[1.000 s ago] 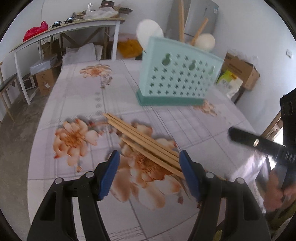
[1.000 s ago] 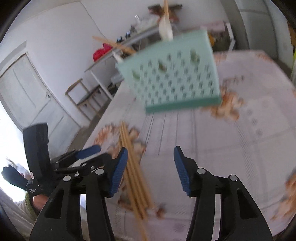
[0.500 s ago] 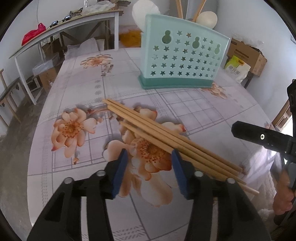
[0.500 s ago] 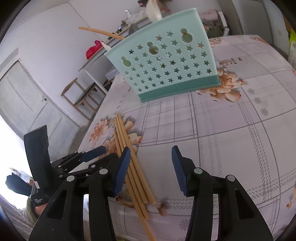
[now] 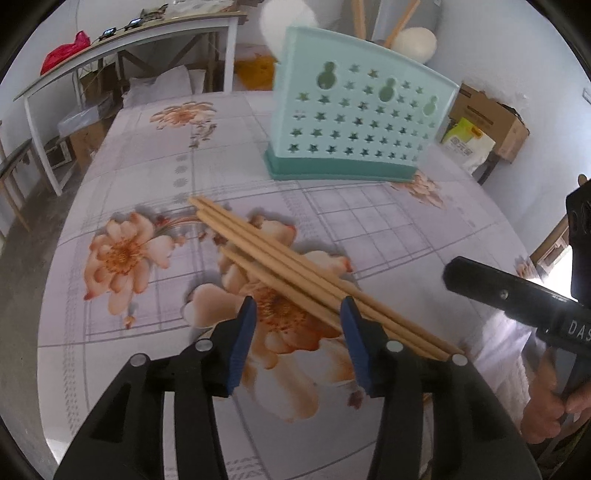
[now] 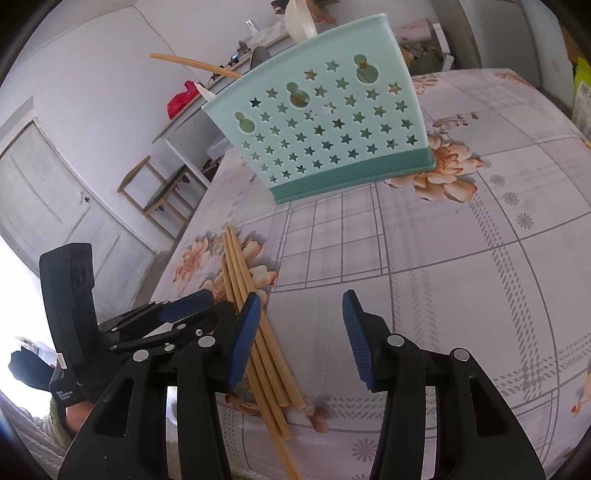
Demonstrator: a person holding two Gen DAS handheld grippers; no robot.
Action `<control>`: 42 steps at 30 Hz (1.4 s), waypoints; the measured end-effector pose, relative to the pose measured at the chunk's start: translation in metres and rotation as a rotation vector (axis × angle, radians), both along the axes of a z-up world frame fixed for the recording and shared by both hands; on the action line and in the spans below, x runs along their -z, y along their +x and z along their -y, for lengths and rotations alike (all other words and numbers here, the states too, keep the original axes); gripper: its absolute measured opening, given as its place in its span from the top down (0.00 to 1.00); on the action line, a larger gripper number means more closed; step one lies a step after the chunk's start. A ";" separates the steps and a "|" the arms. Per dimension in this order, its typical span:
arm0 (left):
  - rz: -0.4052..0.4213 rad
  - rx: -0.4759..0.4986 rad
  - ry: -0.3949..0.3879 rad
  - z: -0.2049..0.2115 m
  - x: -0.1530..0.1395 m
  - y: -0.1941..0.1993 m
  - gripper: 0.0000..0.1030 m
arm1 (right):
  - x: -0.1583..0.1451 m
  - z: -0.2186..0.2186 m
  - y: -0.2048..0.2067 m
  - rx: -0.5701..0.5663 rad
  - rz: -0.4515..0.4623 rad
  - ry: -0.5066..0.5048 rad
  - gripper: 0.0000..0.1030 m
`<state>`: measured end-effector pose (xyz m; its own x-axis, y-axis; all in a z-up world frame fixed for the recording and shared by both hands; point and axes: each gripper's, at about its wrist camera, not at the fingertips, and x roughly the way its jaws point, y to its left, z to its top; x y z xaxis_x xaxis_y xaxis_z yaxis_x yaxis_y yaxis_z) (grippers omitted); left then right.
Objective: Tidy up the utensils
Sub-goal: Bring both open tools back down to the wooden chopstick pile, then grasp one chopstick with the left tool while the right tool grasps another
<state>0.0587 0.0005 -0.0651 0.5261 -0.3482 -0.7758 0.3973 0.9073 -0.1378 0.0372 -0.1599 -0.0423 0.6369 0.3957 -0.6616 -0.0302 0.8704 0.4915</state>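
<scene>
- The bench [image 5: 388, 221] wears a smooth lilac cloth printed with a grid and orange blossoms.
- A mint-green plastic utensil holder [image 5: 354, 122] stands upright near the far edge; its curved wall is punched with stars and gourd shapes above a darker teal base. Wooden handles [image 5: 400, 18] and pale rounded utensil heads [image 5: 415, 42] stick out of its top.
- A bundle of plain wooden chopsticks [image 5: 280, 258] lies flat toward the near edge, its long axis slanting from the near right corner toward the far left.
- The left claw [image 5: 297, 325], blue-padded, has just narrowed and sits unclenched over the bundle, with the sticks running under its right finger.
- The right claw [image 6: 301, 325] hangs unclenched with nothing in it, the chopsticks beside its left pad.
</scene>
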 end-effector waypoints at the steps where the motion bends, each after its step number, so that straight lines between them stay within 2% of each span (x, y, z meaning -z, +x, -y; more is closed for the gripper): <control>1: 0.006 0.001 0.010 0.002 0.000 0.000 0.55 | 0.000 0.000 0.000 -0.001 0.000 -0.002 0.56; 9: 0.089 0.005 0.120 0.011 0.005 -0.002 0.55 | 0.002 -0.003 0.002 -0.008 -0.008 0.000 0.56; 14: 0.105 0.018 0.121 0.007 0.006 -0.002 0.57 | 0.002 -0.002 0.003 -0.006 -0.009 -0.001 0.56; 22: 0.116 -0.007 0.120 -0.005 0.005 0.009 0.83 | 0.003 0.000 0.003 -0.003 -0.012 -0.002 0.56; 28: 0.115 -0.086 0.096 -0.023 0.006 0.032 0.92 | 0.003 0.000 0.003 -0.002 -0.010 -0.015 0.56; 33: 0.064 -0.151 0.009 -0.042 0.004 0.045 0.93 | 0.005 -0.002 0.004 -0.004 -0.020 -0.024 0.56; 36: 0.034 -0.154 -0.011 -0.047 0.003 0.043 0.92 | 0.005 -0.005 0.006 -0.015 -0.019 -0.031 0.56; 38: 0.012 -0.148 -0.015 -0.049 0.001 0.040 0.88 | 0.003 -0.008 0.010 -0.033 -0.013 -0.042 0.56; 40: -0.005 -0.141 -0.017 -0.051 -0.001 0.036 0.77 | 0.001 -0.013 0.013 -0.055 -0.004 -0.048 0.56; 42: -0.017 -0.134 -0.012 -0.052 -0.001 0.031 0.74 | -0.002 -0.020 0.018 -0.085 0.005 -0.063 0.56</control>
<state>0.0902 0.0523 -0.0638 0.5556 -0.2848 -0.7811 0.2700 0.9504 -0.1545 0.0556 -0.1400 -0.0403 0.6058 0.4063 -0.6840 -0.1076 0.8937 0.4356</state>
